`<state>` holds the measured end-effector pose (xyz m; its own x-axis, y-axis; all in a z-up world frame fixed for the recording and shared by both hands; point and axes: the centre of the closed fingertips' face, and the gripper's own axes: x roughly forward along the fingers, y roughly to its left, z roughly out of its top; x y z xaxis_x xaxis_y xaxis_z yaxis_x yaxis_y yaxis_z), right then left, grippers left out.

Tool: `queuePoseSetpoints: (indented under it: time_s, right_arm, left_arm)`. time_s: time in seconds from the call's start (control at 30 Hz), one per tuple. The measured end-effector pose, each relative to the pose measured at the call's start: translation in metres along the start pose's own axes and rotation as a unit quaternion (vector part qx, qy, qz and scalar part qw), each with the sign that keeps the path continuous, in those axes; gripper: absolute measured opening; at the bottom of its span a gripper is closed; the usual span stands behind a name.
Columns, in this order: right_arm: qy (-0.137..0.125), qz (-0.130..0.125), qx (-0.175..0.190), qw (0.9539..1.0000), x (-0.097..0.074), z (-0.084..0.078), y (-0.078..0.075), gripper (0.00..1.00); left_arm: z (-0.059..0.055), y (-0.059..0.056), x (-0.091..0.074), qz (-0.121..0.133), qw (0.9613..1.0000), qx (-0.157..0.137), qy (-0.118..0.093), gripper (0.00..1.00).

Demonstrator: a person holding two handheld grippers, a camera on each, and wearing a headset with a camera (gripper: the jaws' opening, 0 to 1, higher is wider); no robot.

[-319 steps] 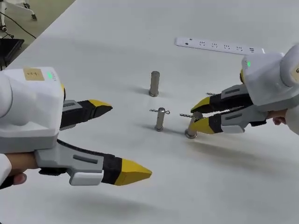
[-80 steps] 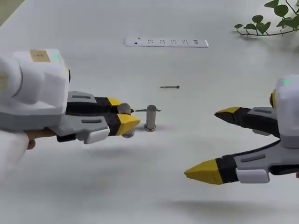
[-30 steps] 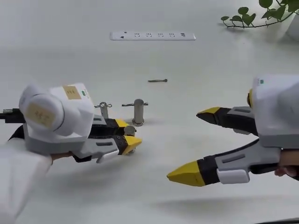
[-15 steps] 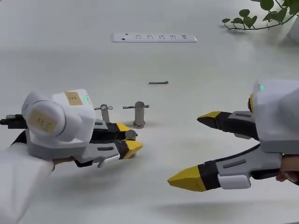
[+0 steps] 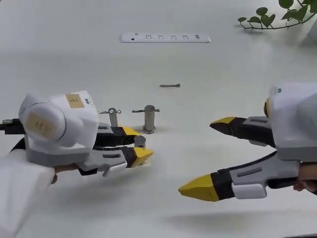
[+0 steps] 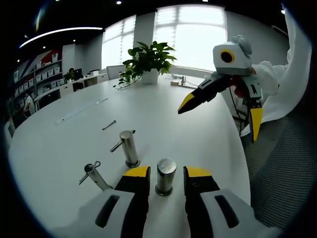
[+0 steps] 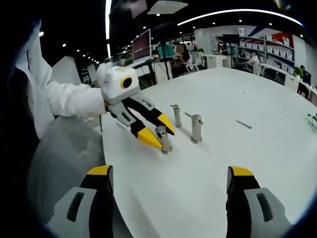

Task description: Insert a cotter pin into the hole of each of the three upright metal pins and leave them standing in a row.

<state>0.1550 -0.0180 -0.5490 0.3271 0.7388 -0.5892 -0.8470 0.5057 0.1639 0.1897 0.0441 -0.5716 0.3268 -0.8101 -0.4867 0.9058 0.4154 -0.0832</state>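
upright, the bare steel cylindrical pin point(image 6: 166, 174) is bracketed by the narrowly spread jaws of the left gripper point(image 5: 139, 143) (no contact seen). the loose thin metal cotter pin point(image 5: 170, 85) lies crosswise on the white counter point(image 5: 148, 208), beyond the wide-spread right gripper point(image 5: 202, 155).

Three short steel pins stand upright on the white desk. The stout pin point(image 5: 149, 120) carries a straight cotter pin point(image 5: 140, 110) crosswise through its head, and just beside it the slimmer pin point(image 5: 113, 119) holds a looped cotter pin point(image 5: 112, 110). The bare pin point(image 5: 139, 142) stands nearer, between the jaws of the left tool point(image 5: 139, 143), while a loose cotter pin point(image 5: 170, 85) lies flat farther back.
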Motion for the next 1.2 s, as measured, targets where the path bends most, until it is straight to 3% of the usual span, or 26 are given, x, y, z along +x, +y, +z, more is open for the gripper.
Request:
queuePoseSetpoints:
  time_s: [0.03,0.13,0.3,0.43,0.63,0.7,0.87,1.03,1.2]
  right_arm:
    - [0.000,0.000,0.000,1.0000,0.000,0.000,0.000,0.93]
    - [-0.001,-0.001,0.001,1.0000,-0.001,0.000,0.000,0.93]
    - [-0.001,-0.002,0.001,1.0000,-0.002,0.001,-0.001,0.93]
    - [0.000,-0.004,0.001,1.0000,-0.004,0.001,-0.002,0.93]
    - [0.004,-0.006,0.002,1.0000,-0.006,-0.001,-0.003,0.93]
    - [0.005,-0.006,0.002,1.0000,-0.006,-0.002,-0.003,0.93]
    - [0.007,-0.007,0.001,0.9999,-0.007,-0.002,-0.004,0.93]
    - [0.009,-0.008,0.000,0.9999,-0.006,-0.001,-0.004,0.93]
    - [0.013,-0.006,-0.002,0.9999,-0.006,-0.002,-0.004,0.93]
  left_arm:
    - [-0.001,-0.002,-0.002,-0.005,0.9999,-0.011,0.001,0.28]
    - [0.005,-0.005,-0.012,-0.015,0.9986,-0.046,-0.023,0.30]
    - [0.006,-0.012,-0.027,-0.031,0.9976,-0.055,-0.027,0.38]
    - [0.006,-0.012,-0.036,-0.027,0.9978,-0.053,-0.029,0.50]
    - [0.012,-0.012,-0.048,-0.018,0.9970,-0.061,-0.044,0.60]
    - [0.011,-0.012,-0.050,-0.013,0.9972,-0.059,-0.043,0.67]
    - [0.007,-0.009,-0.055,-0.002,0.9972,-0.065,-0.037,0.71]
    - [0.000,-0.008,-0.059,0.006,0.9973,-0.069,-0.023,0.86]
    - [-0.002,-0.007,-0.065,0.012,0.9970,-0.073,-0.024,0.93]
